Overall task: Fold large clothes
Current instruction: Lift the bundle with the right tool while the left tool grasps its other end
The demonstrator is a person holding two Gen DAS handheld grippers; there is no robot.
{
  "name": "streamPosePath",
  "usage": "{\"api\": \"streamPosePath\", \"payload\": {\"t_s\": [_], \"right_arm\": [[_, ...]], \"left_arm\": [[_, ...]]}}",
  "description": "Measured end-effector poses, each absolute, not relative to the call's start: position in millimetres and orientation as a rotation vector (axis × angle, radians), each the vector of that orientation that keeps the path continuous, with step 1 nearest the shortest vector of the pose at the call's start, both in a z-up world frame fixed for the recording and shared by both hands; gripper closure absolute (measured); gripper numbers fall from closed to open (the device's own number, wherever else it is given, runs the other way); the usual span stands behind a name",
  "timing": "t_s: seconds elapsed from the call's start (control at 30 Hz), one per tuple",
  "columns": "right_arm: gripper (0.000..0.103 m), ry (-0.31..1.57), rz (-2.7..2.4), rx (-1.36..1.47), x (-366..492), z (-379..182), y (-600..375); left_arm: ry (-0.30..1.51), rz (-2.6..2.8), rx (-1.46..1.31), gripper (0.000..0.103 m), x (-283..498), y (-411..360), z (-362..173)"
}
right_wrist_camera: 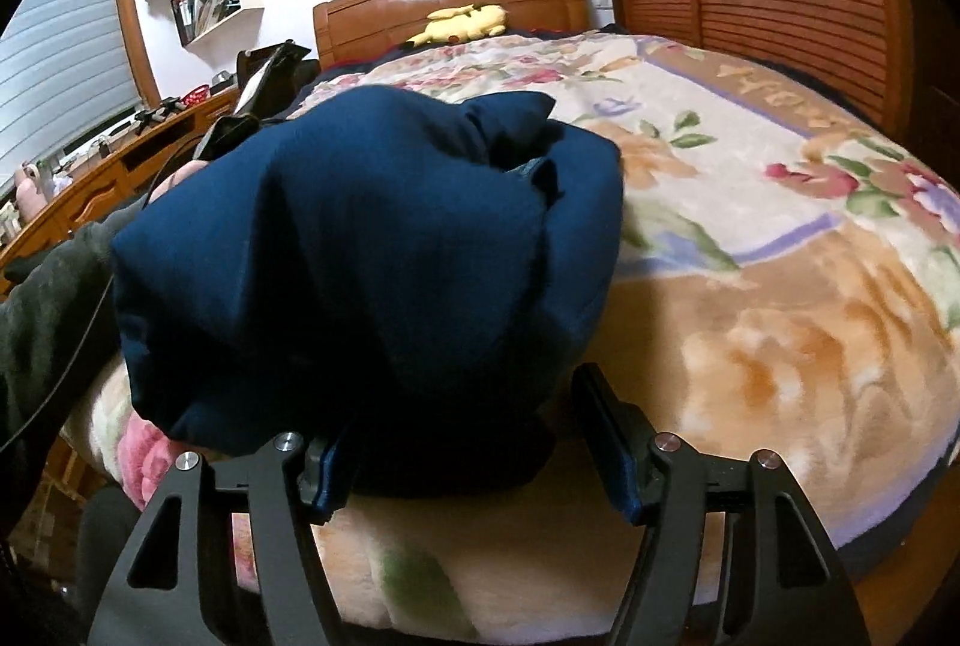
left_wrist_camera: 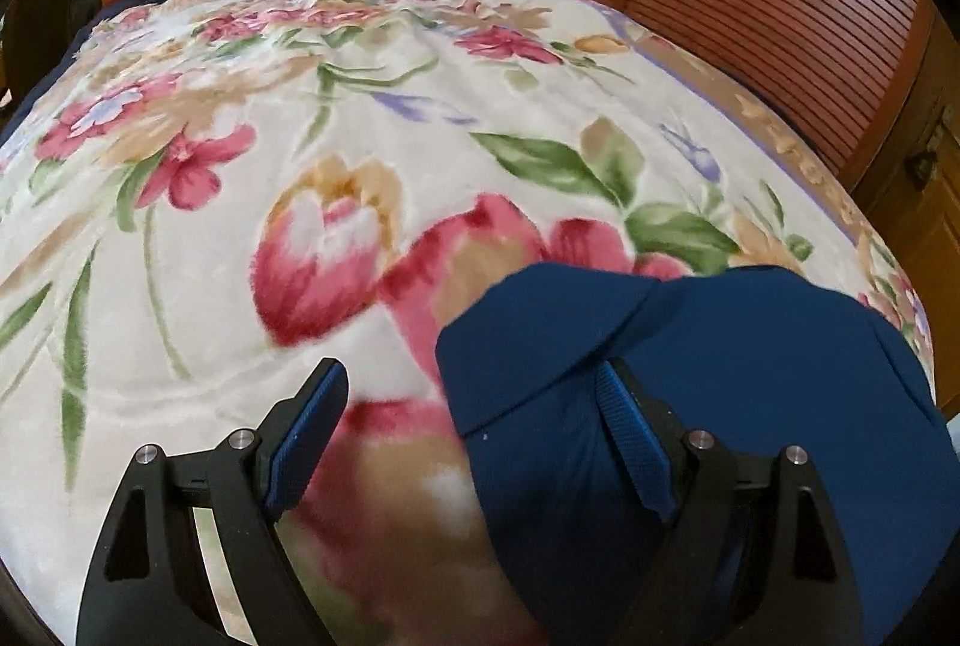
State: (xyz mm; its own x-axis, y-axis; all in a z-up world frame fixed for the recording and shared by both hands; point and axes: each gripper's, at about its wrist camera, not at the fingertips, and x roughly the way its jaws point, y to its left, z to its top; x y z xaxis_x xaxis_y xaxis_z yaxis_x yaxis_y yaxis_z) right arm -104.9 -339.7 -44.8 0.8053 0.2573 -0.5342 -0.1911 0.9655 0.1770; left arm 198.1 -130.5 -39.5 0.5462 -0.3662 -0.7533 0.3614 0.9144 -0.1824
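Navy garment point(right_wrist_camera: 360, 250) lies bunched near the floral blanket's point(left_wrist_camera: 420, 117) near edge; left gripper point(left_wrist_camera: 480, 442) and right gripper point(right_wrist_camera: 474, 454) both wide apart, gripping nothing, straddling its edges, probably to pinch them.

Ahead and left of the left gripper point(left_wrist_camera: 471, 442), bare blanket point(left_wrist_camera: 252, 238); the navy garment point(left_wrist_camera: 690, 364) blocks its right.

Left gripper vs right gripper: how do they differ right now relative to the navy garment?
The left gripper has open jaws with the navy garment draped over only one finger; its other finger hangs bare above the floral blanket. The right gripper faces the garment's bunched bulk, which fills most of the gap between its fingers. Shared: both open, black frames, blue pads, neither visibly clamping cloth.
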Motion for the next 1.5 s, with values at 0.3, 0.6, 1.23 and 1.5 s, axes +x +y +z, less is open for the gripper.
{"api": "streamPosePath", "payload": {"t_s": [0.3, 0.6, 1.23, 1.5], "right_arm": [[0.057, 0.616, 0.310, 0.116, -96, -39, -346], [0.086, 0.555, 0.362, 0.113, -101, -28, -369], [0.090, 0.448, 0.055, 0.037, -94, 37, -556], [0.090, 0.431, -0.123, 0.022, -104, 40, -659]], "left_arm": [[0.975, -0.534, -0.002, 0.081, 200, -147, -38], [0.785, -0.404, 0.118, 0.092, 158, -160, 29], [0.578, -0.571, 0.127, 0.093, 146, -345, 113], [0.555, -0.699, 0.076, 0.093, 150, -463, 116]]}}
